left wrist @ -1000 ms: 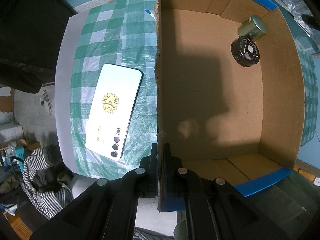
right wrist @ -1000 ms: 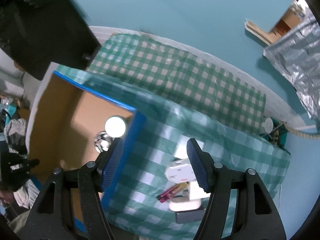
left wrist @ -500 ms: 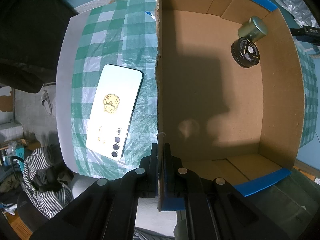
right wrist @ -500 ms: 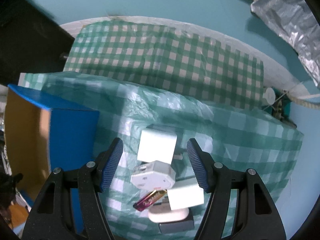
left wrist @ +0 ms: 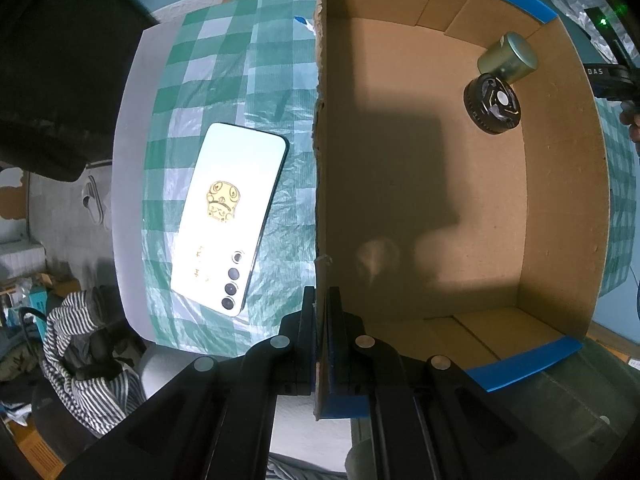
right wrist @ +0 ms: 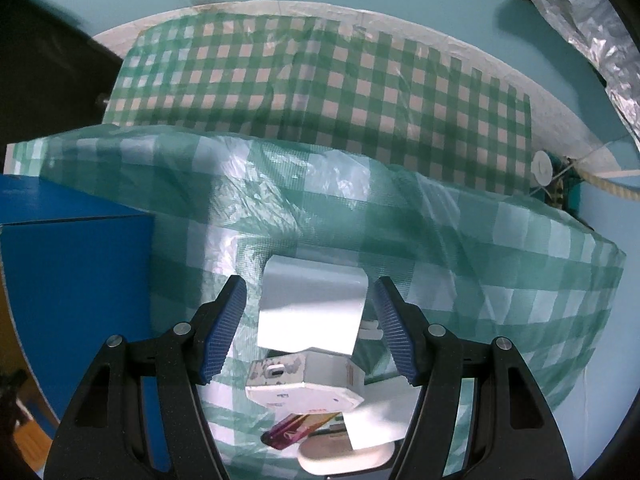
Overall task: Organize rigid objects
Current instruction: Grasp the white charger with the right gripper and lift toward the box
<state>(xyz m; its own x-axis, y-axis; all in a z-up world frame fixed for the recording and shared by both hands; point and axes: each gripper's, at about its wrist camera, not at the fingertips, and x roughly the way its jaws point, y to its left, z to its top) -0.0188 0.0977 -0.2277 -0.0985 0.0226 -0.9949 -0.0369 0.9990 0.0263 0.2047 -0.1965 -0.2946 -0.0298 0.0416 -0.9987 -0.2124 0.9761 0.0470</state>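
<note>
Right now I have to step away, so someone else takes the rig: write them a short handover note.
Left gripper: jaws shut on the cardboard box wall, steadying it.
Right gripper: jaws open, straddling the white square adapter without touching it.
Done: gold cylinder and black round part lie in the box.
Left: the adapter, white octagonal plug, maroon stick and other white pieces outside the box's blue side; the phone lies on the checked cloth on the other side.

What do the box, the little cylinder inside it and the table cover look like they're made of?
Box: corrugated cardboard, matte brown inside, blue outside, with a ragged torn edge. Cylinder: probably metal, dull brassy sheen. Table cover: thin plastic sheet, glossy and wrinkled, green-checked.
</note>
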